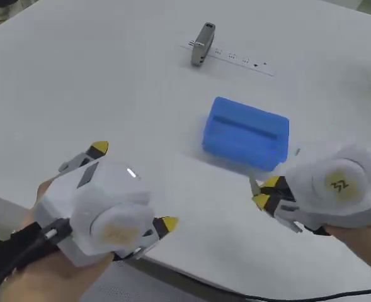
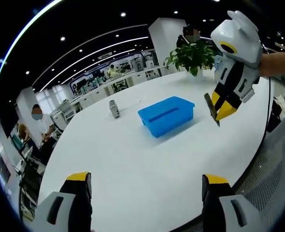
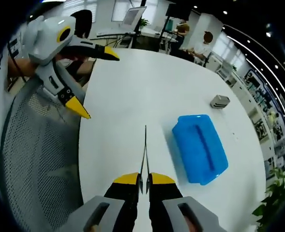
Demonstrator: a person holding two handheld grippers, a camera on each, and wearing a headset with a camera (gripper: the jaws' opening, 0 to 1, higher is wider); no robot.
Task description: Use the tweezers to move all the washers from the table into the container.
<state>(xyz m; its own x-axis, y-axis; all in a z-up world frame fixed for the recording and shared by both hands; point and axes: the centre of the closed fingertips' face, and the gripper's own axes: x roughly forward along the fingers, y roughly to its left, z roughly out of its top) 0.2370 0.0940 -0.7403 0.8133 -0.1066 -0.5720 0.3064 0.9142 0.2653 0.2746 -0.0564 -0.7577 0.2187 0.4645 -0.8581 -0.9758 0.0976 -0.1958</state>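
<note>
A blue lidded container (image 1: 246, 133) (image 2: 166, 115) (image 3: 200, 147) lies mid-table. Behind it runs a row of several tiny items (image 1: 232, 56), too small to identify. My right gripper (image 1: 264, 192) (image 3: 142, 179) hovers near the table's front edge, right of the container, shut on thin metal tweezers (image 3: 144, 150) that point forward over bare table. The left gripper view catches the same gripper (image 2: 219, 108) and its tweezers (image 2: 210, 107) from the side. My left gripper (image 1: 133, 186) (image 2: 146, 179) (image 3: 96, 83) hangs at the front left edge, open, with nothing between its yellow-tipped fingers.
A small grey metal block (image 1: 203, 43) (image 2: 113, 108) (image 3: 219, 101) stands at the far end of the row of tiny items. The white table (image 1: 109, 94) stretches wide around the container. A mesh chair (image 3: 36, 159) sits at the near edge. People and workbenches are far behind.
</note>
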